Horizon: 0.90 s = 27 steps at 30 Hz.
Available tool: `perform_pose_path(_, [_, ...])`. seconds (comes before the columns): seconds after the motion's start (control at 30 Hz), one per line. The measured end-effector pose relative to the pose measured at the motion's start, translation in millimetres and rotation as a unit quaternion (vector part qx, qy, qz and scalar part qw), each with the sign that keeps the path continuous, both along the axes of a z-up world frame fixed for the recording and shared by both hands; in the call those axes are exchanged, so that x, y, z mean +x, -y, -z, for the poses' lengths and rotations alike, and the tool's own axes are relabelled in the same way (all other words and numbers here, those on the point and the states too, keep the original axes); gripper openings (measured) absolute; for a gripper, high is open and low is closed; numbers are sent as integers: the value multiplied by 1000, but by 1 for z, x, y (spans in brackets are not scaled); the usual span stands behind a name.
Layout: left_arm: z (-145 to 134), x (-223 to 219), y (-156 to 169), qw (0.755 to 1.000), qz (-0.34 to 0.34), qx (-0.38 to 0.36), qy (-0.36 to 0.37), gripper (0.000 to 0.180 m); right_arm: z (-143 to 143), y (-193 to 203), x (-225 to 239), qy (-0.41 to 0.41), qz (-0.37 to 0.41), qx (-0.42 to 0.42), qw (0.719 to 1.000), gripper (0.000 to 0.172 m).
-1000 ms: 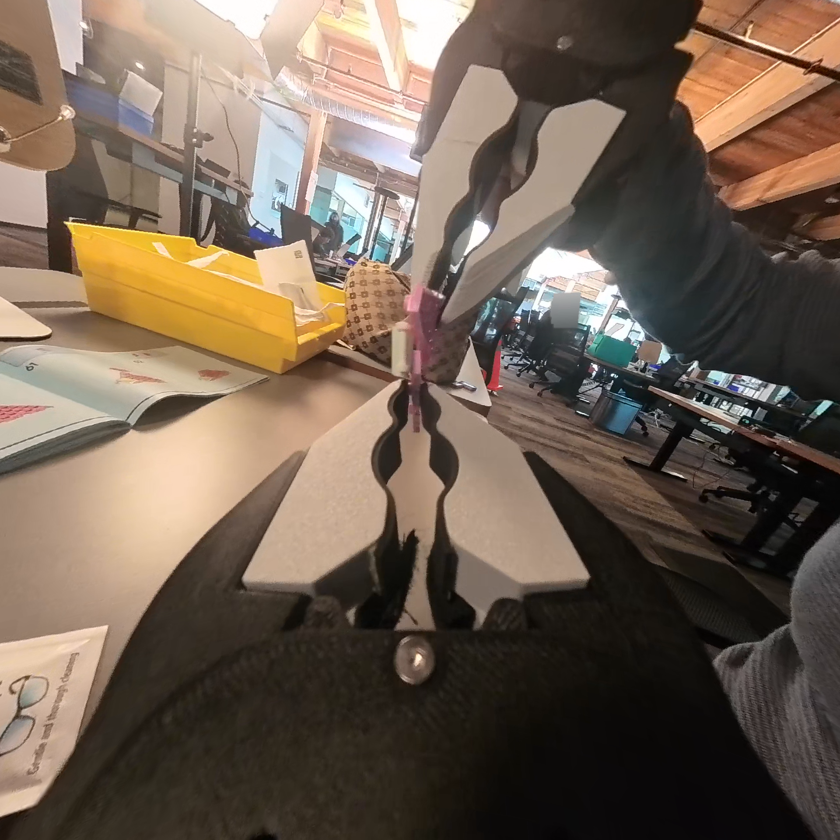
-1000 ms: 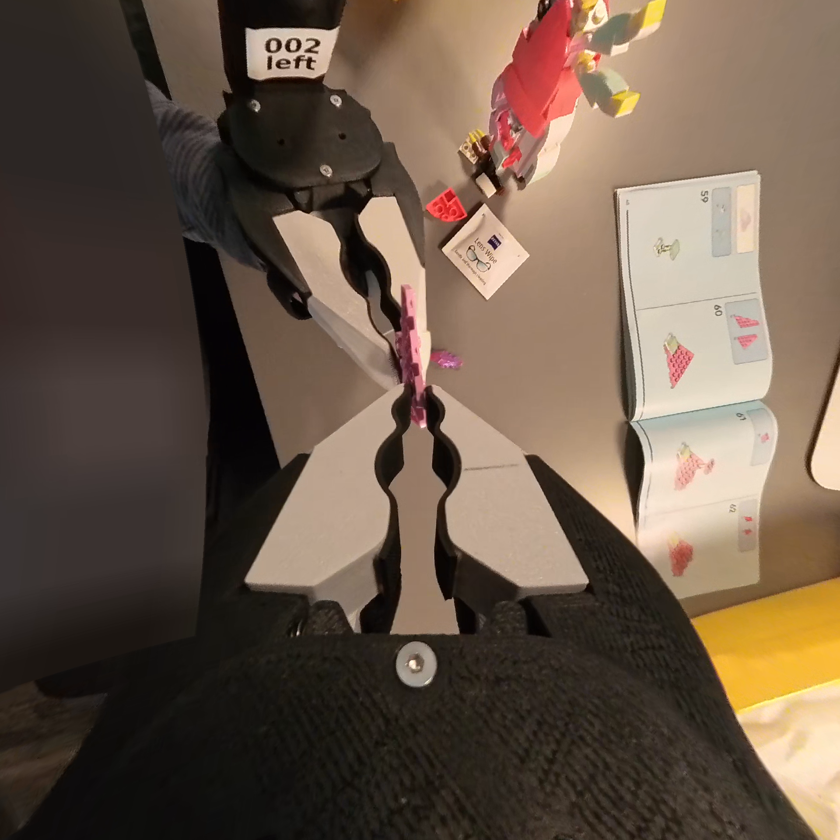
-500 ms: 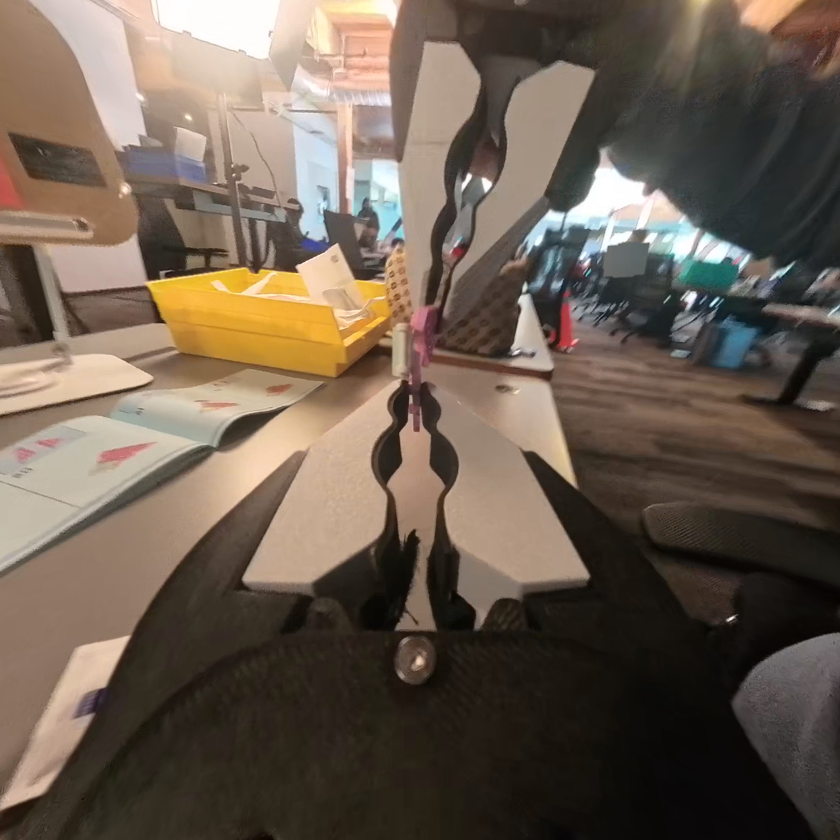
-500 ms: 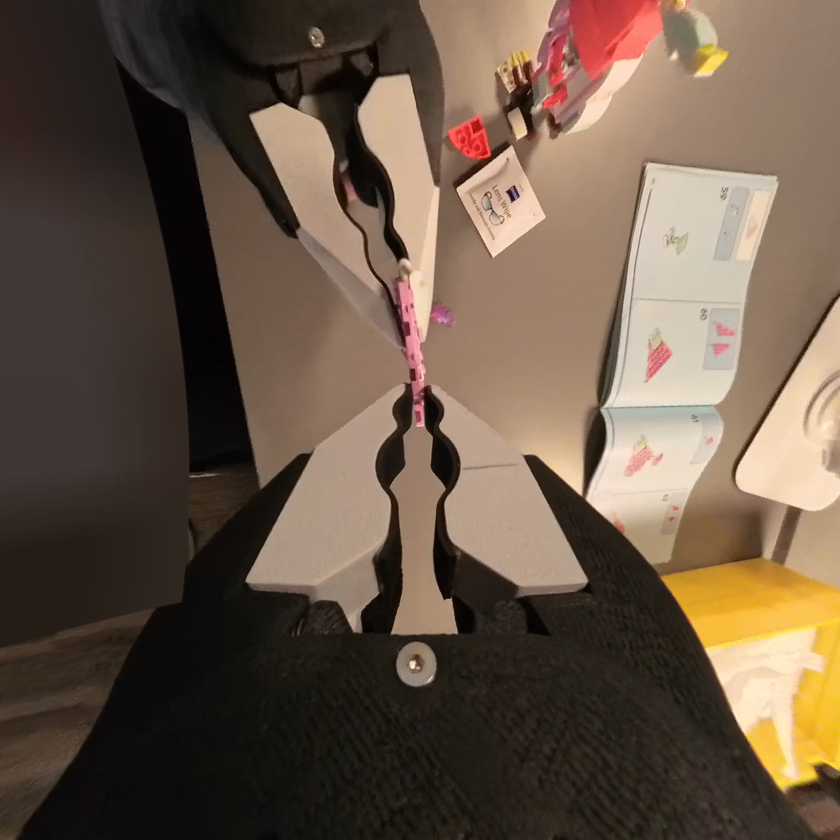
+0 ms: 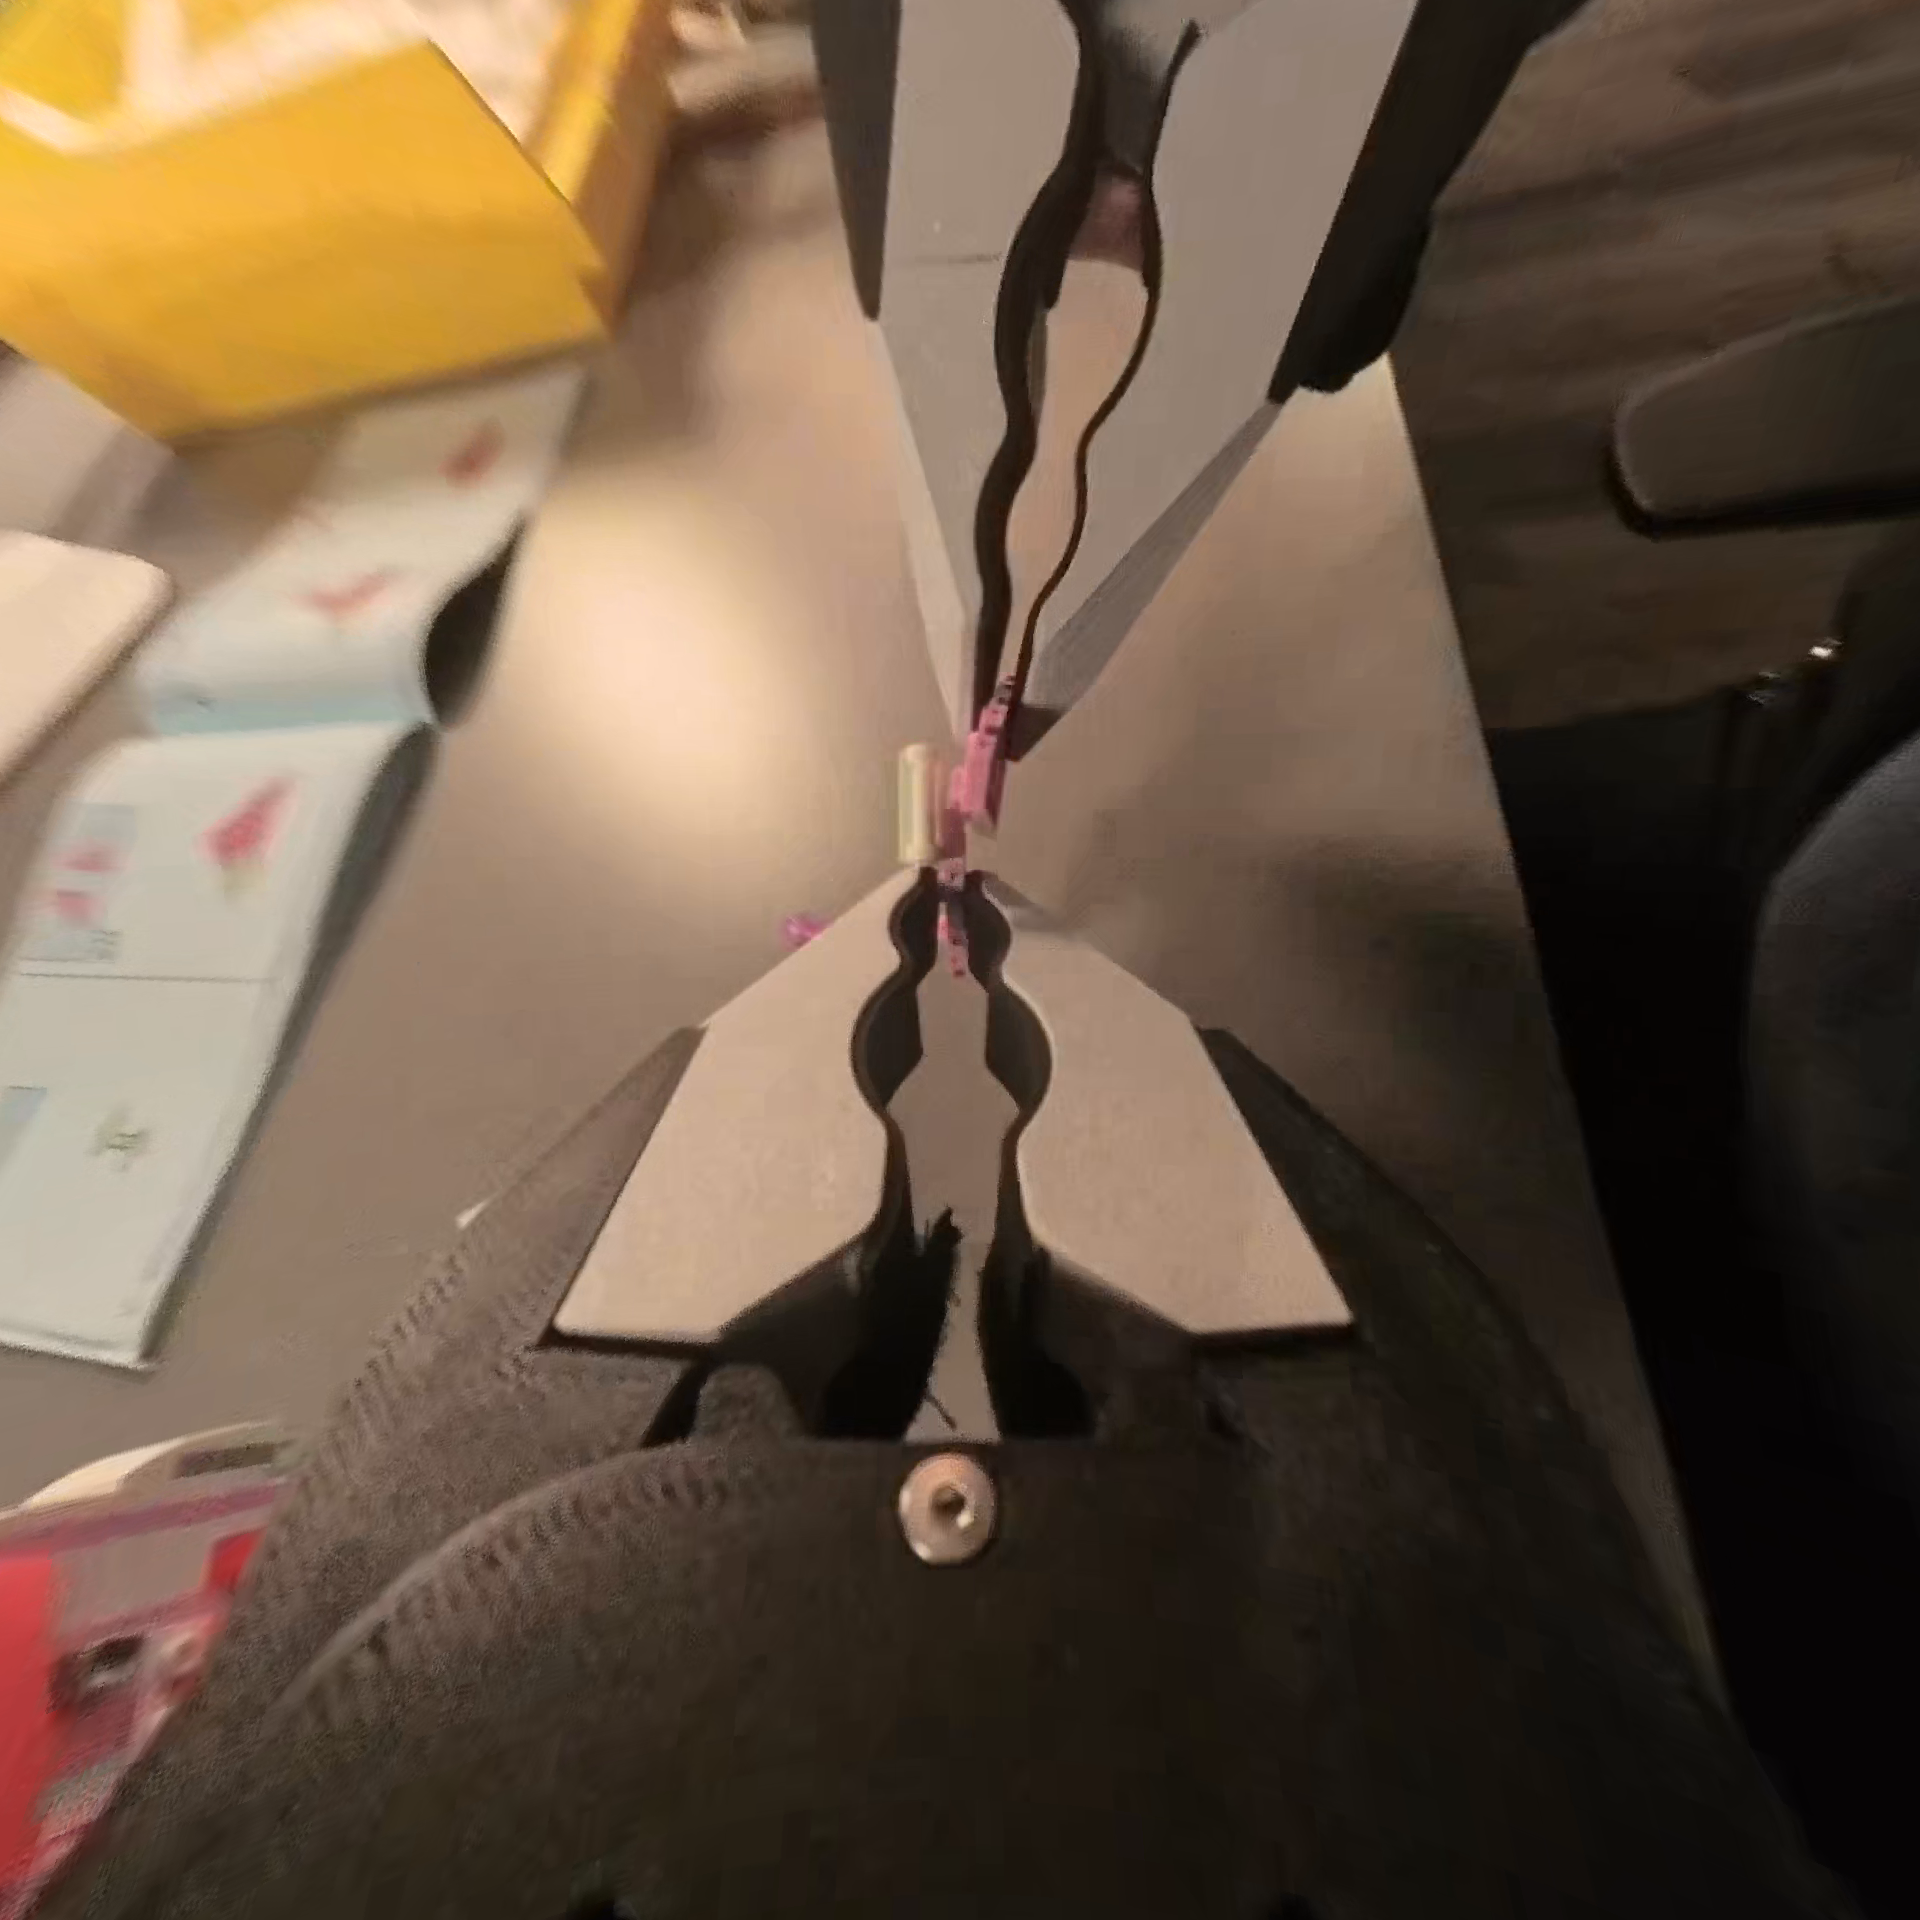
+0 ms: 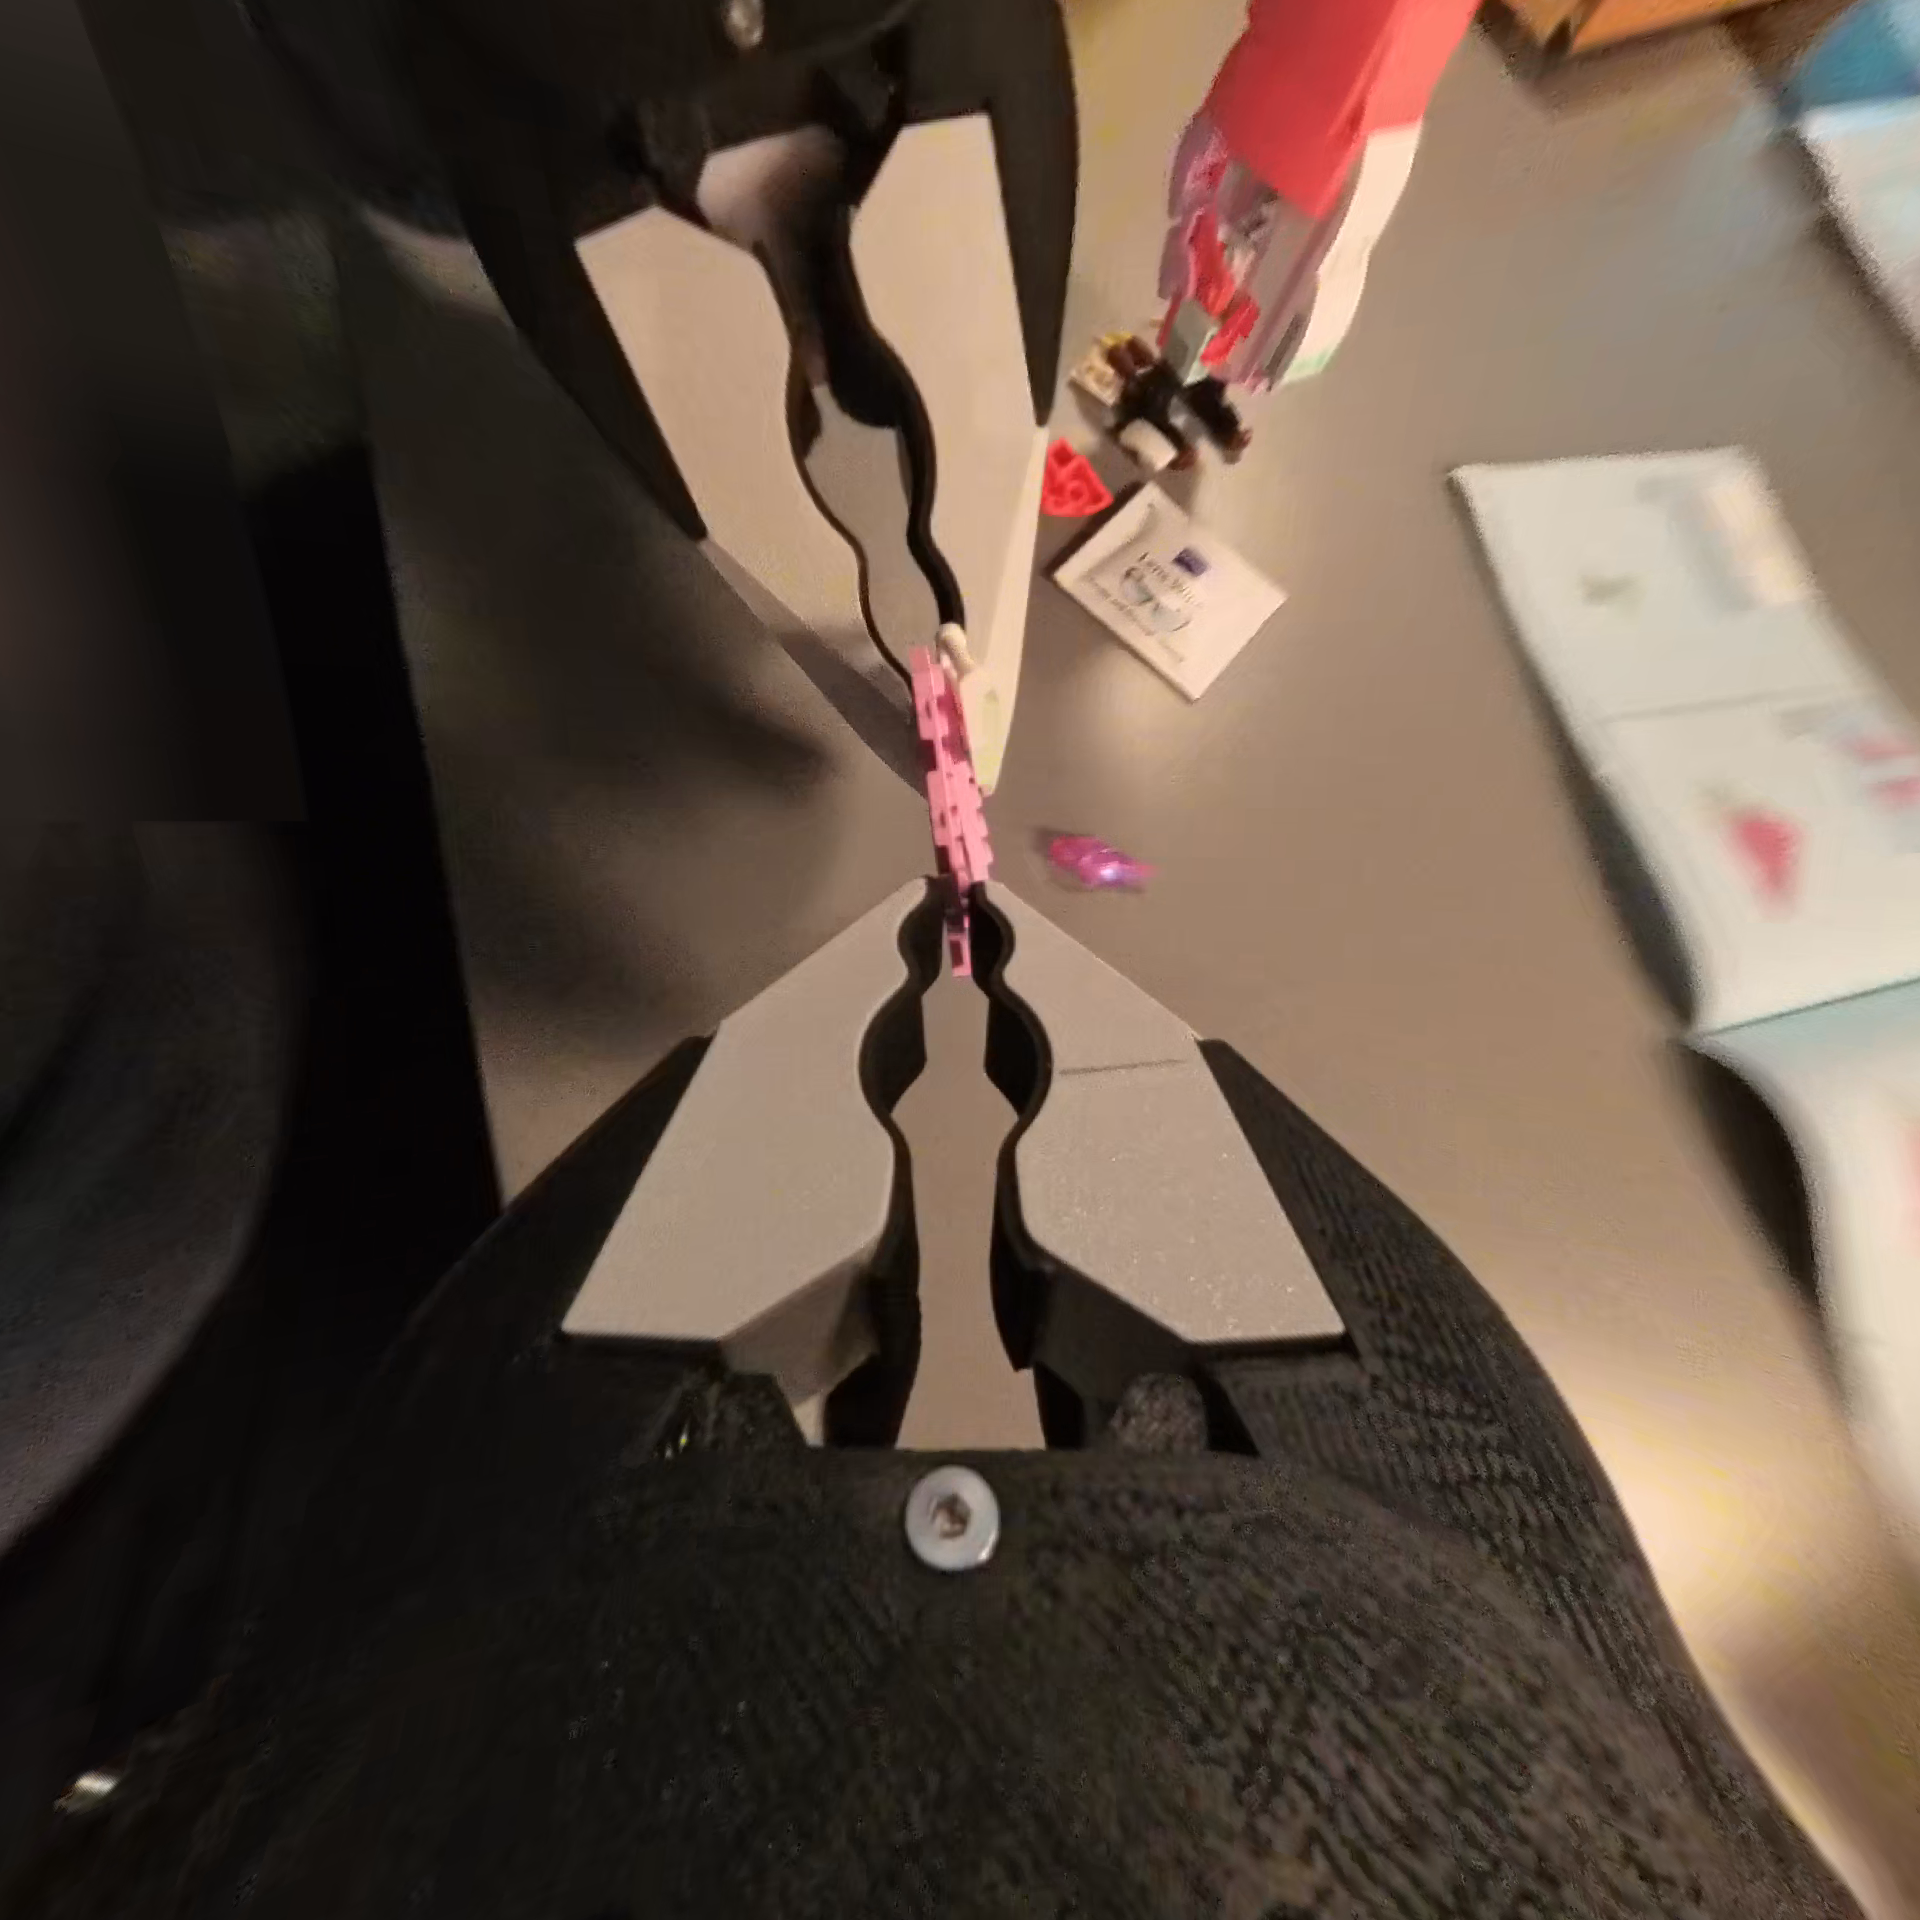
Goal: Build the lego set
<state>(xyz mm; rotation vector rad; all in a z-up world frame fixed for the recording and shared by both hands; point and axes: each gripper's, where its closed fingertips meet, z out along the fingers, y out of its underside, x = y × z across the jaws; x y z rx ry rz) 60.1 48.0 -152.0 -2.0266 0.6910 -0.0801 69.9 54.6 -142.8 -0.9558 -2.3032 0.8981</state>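
Right wrist view: grey worktop point(image 6: 1351, 935) fills the frame, its edge running along the left with dark floor beyond. Largest item is the open instruction booklet point(image 6: 1714, 727) on the right, blurred. Next is a red, pink and white brick model point(image 6: 1299, 208) at top, with a small brown-and-white brick cluster point(image 6: 1164, 400) at its foot. Just below those, a white wipe sachet point(image 6: 1169, 592) and a small red brick point(image 6: 1070, 483) right beside it. A loose magenta piece point(image 6: 1096, 862) lies on the worktop just right of the tools.

Left wrist view: yellow bin point(image 5: 260, 208) top left, beyond the booklet; a dark chair armrest point(image 5: 1766, 416) off the worktop edge at right.

Both tools meet tip to tip above the worktop near its edge. Right tool point(image 6: 956, 914) and left tool point(image 5: 951, 904) are each closed on opposite ends of one thin pink brick assembly point(image 6: 951, 769), held edge-on, studded, with a small cream cylinder point(image 5: 920, 800) attached on one side.
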Motion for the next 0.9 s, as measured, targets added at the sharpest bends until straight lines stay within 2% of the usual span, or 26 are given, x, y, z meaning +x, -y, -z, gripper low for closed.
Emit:
perform_pose_path(0.1, [11, 0, 4, 997, 12, -78, 13, 4, 14, 1, 3, 32, 22, -121, 992, 3])
perform_pose_path(0.2, [17, 0, 4, 993, 24, -112, 7, 4, 27, -2, 8, 52, 20, -166, 985, 3])
perform_pose_path(0.33, [22, 5, 3, 990, 37, -133, 7, 4, 44, -11, 12, 61, 14, -141, 988, 3])
perform_pose_path(0.67, [22, 11, -4, 989, 37, -142, 24, 4, 50, -13, 14, 53, -2, -114, 992, 4])
perform_pose_path(0.9, [27, 12, -6, 984, 53, -172, 8, 4, 50, -13, 15, 54, -3, -110, 992, 8])
